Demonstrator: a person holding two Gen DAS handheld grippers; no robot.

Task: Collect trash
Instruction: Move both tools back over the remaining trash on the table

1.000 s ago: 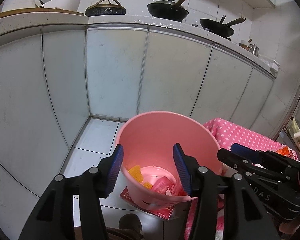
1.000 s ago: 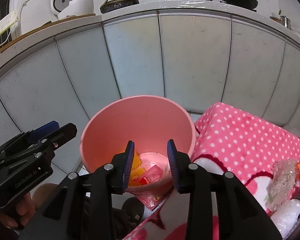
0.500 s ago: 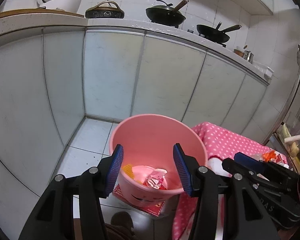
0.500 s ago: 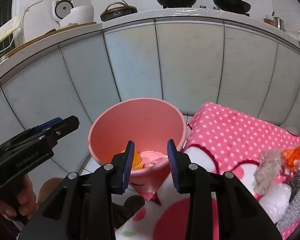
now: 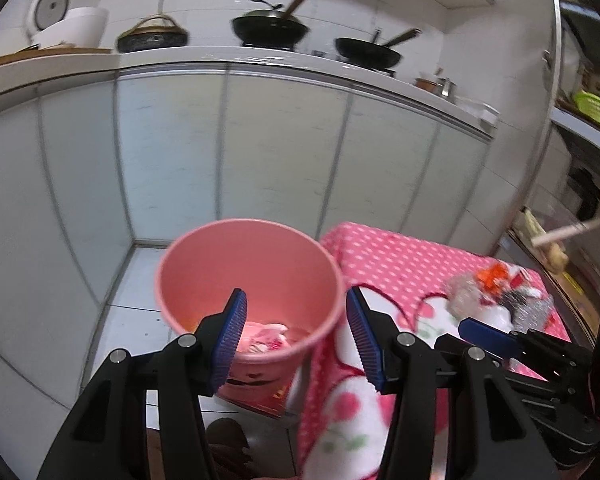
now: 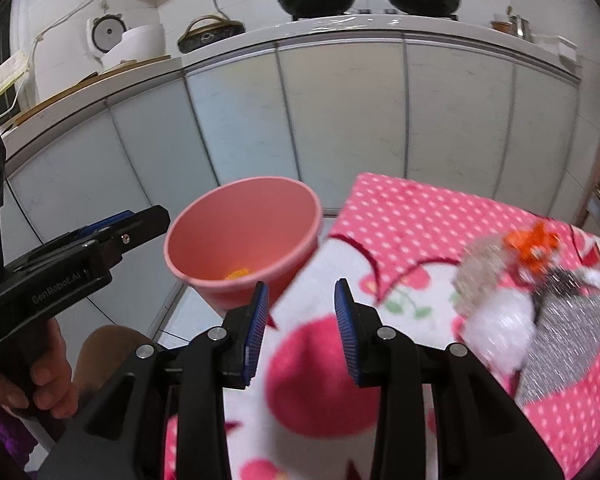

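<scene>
My left gripper (image 5: 296,334) and right gripper (image 6: 300,330) both hang released, holding nothing; the pink bin (image 5: 248,268) sits beyond my left fingertips, trash pile (image 6: 540,280) off right.

- Pink polka-dot blanket (image 6: 440,216) covers the table, white patch with red shapes at its near end.
- On it, far right: a trash heap (image 6: 540,280), with an orange scrap (image 6: 534,246), crinkled clear plastic, silvery foil and something white.
- Tiled floor (image 5: 132,320) carries the pink bucket (image 5: 248,264), which stands on a flat red packet (image 5: 260,394) just beside the table.
</scene>
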